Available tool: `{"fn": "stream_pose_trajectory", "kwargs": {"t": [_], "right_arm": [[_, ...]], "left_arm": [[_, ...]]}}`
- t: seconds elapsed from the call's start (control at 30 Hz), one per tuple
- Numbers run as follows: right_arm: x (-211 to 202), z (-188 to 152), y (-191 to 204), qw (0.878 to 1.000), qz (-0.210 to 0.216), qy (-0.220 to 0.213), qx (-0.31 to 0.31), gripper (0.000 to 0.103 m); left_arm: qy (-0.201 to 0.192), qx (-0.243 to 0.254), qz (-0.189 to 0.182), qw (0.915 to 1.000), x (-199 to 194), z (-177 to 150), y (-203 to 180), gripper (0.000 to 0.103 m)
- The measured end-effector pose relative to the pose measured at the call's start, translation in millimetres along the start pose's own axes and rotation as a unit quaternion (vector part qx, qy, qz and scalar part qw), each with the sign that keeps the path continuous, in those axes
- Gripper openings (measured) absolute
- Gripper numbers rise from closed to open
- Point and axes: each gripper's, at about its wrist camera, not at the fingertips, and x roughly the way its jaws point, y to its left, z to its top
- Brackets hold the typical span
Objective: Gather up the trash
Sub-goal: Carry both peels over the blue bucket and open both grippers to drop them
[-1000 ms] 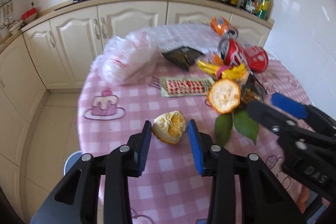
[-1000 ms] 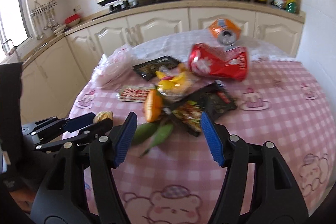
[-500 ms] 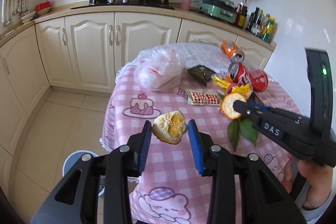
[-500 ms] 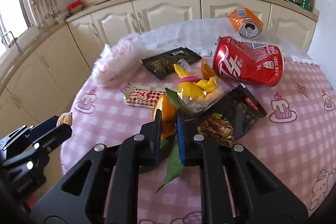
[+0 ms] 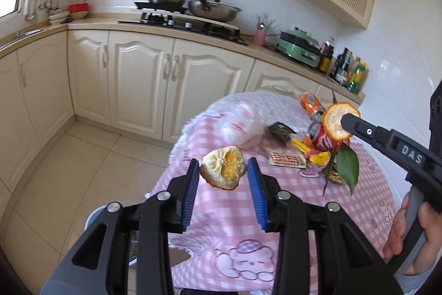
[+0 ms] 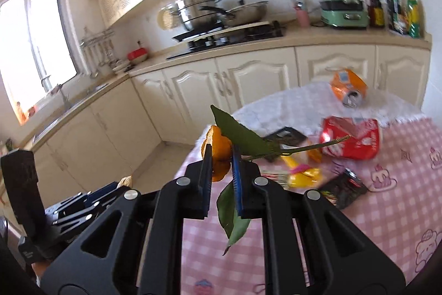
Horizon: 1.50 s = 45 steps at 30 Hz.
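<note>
My left gripper [image 5: 223,170] is shut on a dried orange peel [image 5: 223,171] and holds it in the air off the table's left edge. My right gripper [image 6: 221,154] is shut on an orange peel with green leaves [image 6: 218,156]; in the left wrist view that peel [image 5: 335,121] hangs above the table. More trash lies on the pink checked table [image 6: 400,198]: a crushed red can [image 6: 350,138], an orange can [image 6: 348,87], a yellow wrapper [image 6: 302,172], dark snack packets [image 6: 345,188] and a white plastic bag [image 5: 243,126].
A round bin rim [image 5: 95,217] shows on the tiled floor below my left gripper, mostly hidden. Cream kitchen cabinets [image 5: 138,79] and a counter with stove and pots stand behind the table. The white wall is close on the right.
Both grippers have lifted their peels up and away from the table. The right gripper, open a second ago, closed on the leafy peel and raised it.
</note>
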Motion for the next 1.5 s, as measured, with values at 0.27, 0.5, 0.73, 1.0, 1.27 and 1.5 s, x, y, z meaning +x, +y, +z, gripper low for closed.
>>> {"fn": "stream_pose_trajectory", "kwargs": {"t": [0.27,0.5,0.73,1.0,1.27,1.5], "right_arm": [[59,-38,99,0.993,0.076,0.064,-0.069,0.013],[140,-94,178,0.976,0.124,0.138,-0.117,0.013],[237,-159,201,0.960,0.121,0.225,-0.116,0.013],[306,-200,187,0.949,0.096,0.281,-0.101,0.014],[335,-222,178,0.943,0.084,0.309,-0.093,0.014],[352,-226,188,0.939,0.088,0.321,-0.090,0.014]], "left_arm": [[0.001,-0.044,0.060,0.9972,-13,-14,76,0.035],[0.040,-0.105,0.125,0.9858,-4,-50,171,0.035],[0.111,-0.150,0.147,0.9714,47,-95,243,0.035],[0.154,-0.177,0.137,0.9626,103,-123,293,0.036],[0.171,-0.202,0.120,0.9568,124,-150,313,0.050],[0.175,-0.227,0.126,0.9497,122,-158,328,0.050]]}}
